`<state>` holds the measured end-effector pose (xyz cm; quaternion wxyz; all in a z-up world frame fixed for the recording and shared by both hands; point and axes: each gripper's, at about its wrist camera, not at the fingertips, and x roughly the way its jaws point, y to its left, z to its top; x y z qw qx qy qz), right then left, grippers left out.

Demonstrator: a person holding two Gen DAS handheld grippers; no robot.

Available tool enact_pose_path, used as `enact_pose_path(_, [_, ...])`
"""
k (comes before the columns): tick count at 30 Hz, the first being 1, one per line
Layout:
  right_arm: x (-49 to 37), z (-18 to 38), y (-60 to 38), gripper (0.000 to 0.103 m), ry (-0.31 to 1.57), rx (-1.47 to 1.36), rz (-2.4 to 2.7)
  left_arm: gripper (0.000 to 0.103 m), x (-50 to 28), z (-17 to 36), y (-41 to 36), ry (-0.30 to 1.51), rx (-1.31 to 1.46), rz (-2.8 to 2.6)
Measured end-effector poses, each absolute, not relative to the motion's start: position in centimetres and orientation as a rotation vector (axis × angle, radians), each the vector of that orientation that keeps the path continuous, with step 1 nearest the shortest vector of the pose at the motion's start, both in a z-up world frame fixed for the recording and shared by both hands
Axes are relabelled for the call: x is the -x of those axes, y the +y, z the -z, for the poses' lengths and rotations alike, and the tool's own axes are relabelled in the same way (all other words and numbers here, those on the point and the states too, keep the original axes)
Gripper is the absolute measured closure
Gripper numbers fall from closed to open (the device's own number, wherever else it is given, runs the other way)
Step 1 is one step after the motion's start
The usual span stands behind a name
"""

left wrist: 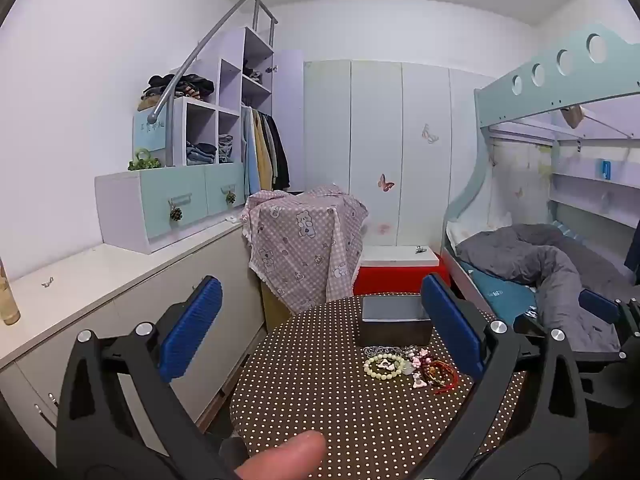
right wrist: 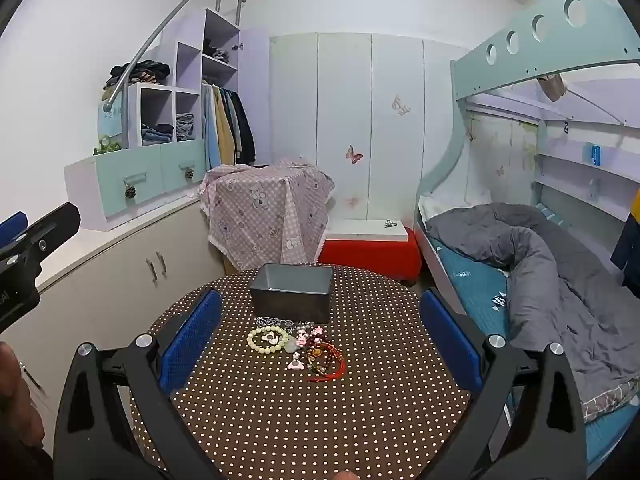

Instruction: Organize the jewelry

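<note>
A pile of jewelry lies on a round table [right wrist: 280, 420] with a brown polka-dot cloth: a pale green bead bracelet [right wrist: 267, 337], a red cord bracelet [right wrist: 326, 362], pink charms [right wrist: 296, 364] and a silver chain [right wrist: 274, 322]. A dark grey metal box [right wrist: 292, 292] stands open just behind the pile. My right gripper [right wrist: 320, 340] is open and empty, held above the table in front of the jewelry. My left gripper [left wrist: 320, 328] is open and empty, left of the pile [left wrist: 412, 364] and the box [left wrist: 394, 324].
A low white cabinet [right wrist: 120, 248] runs along the left wall. A bunk bed [right wrist: 540, 260] with a grey duvet stands right of the table. Behind the table are a cloth-covered stand [right wrist: 264, 212] and a red and white box [right wrist: 372, 244].
</note>
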<state>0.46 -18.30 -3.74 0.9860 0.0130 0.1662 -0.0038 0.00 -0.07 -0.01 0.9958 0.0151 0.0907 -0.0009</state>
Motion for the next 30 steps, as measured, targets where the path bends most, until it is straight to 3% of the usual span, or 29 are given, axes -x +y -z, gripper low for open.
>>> enact_pose_path(30, [0.2,2.0,-17.4,0.008,0.285,-0.005,-0.002,0.006,0.6,-0.5,0.6,0.166,-0.006,0.000])
